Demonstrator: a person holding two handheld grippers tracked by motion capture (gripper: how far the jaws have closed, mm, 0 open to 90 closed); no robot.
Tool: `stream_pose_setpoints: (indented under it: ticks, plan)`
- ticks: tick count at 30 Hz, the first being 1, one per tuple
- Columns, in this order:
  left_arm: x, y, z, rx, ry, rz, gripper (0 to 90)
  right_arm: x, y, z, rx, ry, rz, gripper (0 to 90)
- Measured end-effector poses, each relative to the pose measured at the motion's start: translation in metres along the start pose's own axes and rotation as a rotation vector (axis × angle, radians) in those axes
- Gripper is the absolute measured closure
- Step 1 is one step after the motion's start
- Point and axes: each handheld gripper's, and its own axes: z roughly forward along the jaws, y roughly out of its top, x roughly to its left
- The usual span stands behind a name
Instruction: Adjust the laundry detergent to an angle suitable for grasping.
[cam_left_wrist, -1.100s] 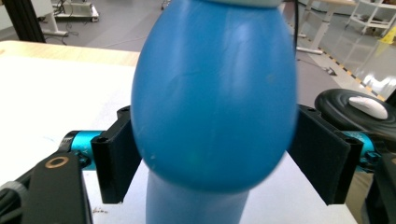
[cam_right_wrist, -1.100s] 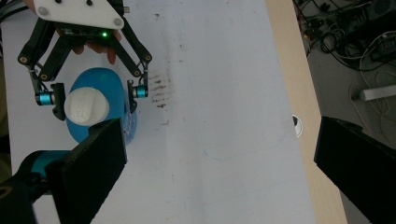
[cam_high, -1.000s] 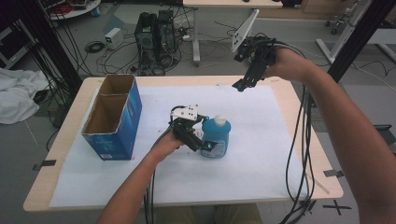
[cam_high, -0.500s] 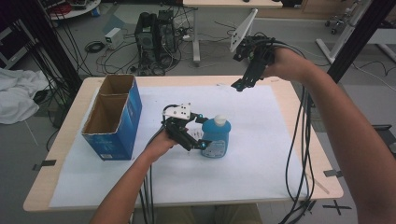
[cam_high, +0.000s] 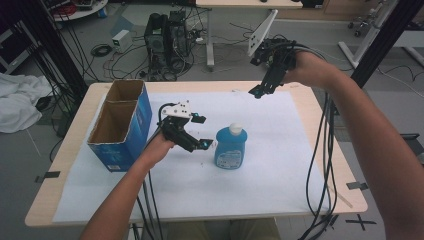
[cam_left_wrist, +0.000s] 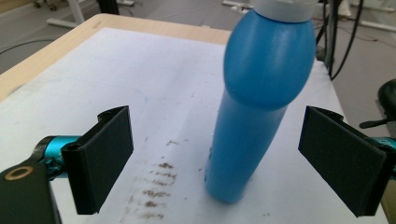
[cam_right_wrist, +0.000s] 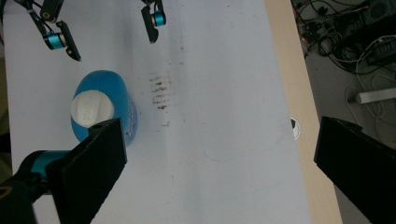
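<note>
The pale wooden surface (cam_high: 320, 115) carries a large white paper sheet (cam_high: 280, 175) that covers nearly all of it, leaving a bare wood strip along each edge. The sheet's whole right half and near half lie open, with plenty of free room around the middle. At the left edge stands a tall blue cardboard box with an open top and two brown compartments (cam_high: 122, 125), its near corner close to the left margin of the sheet.

Near the centre of the sheet, well away from every edge, stands an upright blue plastic bottle with a white cap and a label on its front (cam_high: 231, 146). It rests on its base, and faint brown smudges (cam_left_wrist: 156, 186) mark the paper just beside it.

The left gripper (cam_high: 199, 131), held in the person's left hand between the box and the bottle, points toward the bottle from just beside it. In the left gripper view its black fingers (cam_left_wrist: 105, 154) stand wide apart with the bottle upright between and beyond them, touching neither pad; they hold nothing.

The right gripper (cam_high: 256, 91) hangs in the air above the far right part of the sheet, well apart from the bottle. Its fingers (cam_right_wrist: 91, 170) are spread wide and empty, looking down on the bottle cap and the right wooden margin.
</note>
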Motion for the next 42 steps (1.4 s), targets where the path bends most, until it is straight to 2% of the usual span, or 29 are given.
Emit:
stream_pose_setpoints:
  ticks: [3,5,10,11,15,16,17,18,19,20,21,27,31,32,33,34,35,36,37,38,40,41,42]
  plan:
    - [0.006,0.009,-0.005,0.077,0.036,0.018,10.1,-0.001,-0.002,0.001,-0.009,-0.001,0.002,1.4]
    - [0.011,0.016,-0.009,0.100,0.054,-0.016,10.1,-0.002,-0.003,0.001,-0.008,0.000,0.003,1.4]
    - [0.027,0.036,-0.018,0.189,0.080,-0.033,10.2,-0.003,-0.006,0.003,-0.015,0.004,0.004,1.4]
    - [0.030,0.039,-0.019,0.205,0.077,-0.061,10.2,-0.003,-0.006,0.003,-0.017,0.005,0.003,1.4]
    - [0.040,0.051,-0.021,0.279,0.094,-0.053,10.2,-0.004,-0.010,0.006,-0.021,0.010,0.006,1.4]
    - [0.042,0.053,-0.022,0.292,0.086,-0.067,10.1,-0.004,-0.011,0.006,-0.023,0.010,0.008,1.4]
    - [0.044,0.055,-0.021,0.291,0.096,-0.077,10.2,-0.004,-0.013,0.006,-0.020,0.012,0.011,1.4]
    - [0.047,0.057,-0.021,0.313,0.100,-0.075,10.2,-0.004,-0.013,0.006,-0.020,0.012,0.011,1.4]
    - [0.046,0.057,-0.018,0.297,0.114,-0.109,10.2,-0.004,-0.014,0.007,-0.022,0.013,0.009,1.4]
    - [0.048,0.059,-0.017,0.298,0.126,-0.114,10.2,-0.005,-0.015,0.007,-0.026,0.014,0.006,1.4]
    - [0.047,0.060,-0.015,0.287,0.132,-0.138,10.2,-0.005,-0.016,0.007,-0.027,0.014,0.010,1.4]
    - [0.050,0.073,-0.009,0.276,0.161,-0.177,10.2,-0.005,-0.020,0.008,-0.024,0.020,0.009,1.4]
    - [0.052,0.079,-0.006,0.286,0.166,-0.179,10.2,-0.006,-0.022,0.009,-0.028,0.024,0.005,1.4]
    - [0.054,0.081,-0.008,0.329,0.164,-0.141,10.2,-0.006,-0.022,0.009,-0.027,0.025,0.006,1.4]
    - [0.066,0.088,-0.020,0.522,0.119,0.045,10.2,-0.007,-0.024,0.009,-0.028,0.029,0.004,1.4]
    - [0.068,0.090,-0.021,0.539,0.110,0.074,10.2,-0.007,-0.024,0.009,-0.028,0.029,0.004,1.4]
    - [0.068,0.091,-0.021,0.545,0.110,0.082,10.3,-0.007,-0.026,0.009,-0.026,0.029,0.011,1.4]
    - [0.067,0.090,-0.021,0.527,0.109,0.054,10.3,-0.007,-0.026,0.010,-0.026,0.030,0.011,1.4]
    - [0.068,0.090,-0.020,0.526,0.117,0.059,10.3,-0.007,-0.027,0.010,-0.023,0.033,0.014,1.4]
    - [0.067,0.088,-0.020,0.512,0.121,0.039,10.3,-0.007,-0.027,0.010,-0.023,0.033,0.014,1.4]
    - [0.071,0.089,-0.021,0.541,0.106,0.061,10.3,-0.008,-0.027,0.010,-0.028,0.035,0.011,1.4]
    - [0.070,0.088,-0.020,0.522,0.114,0.049,10.3,-0.008,-0.027,0.009,-0.030,0.036,0.010,1.4]
    - [0.072,0.089,-0.021,0.542,0.102,0.066,10.3,-0.008,-0.028,0.009,-0.030,0.038,0.011,1.4]
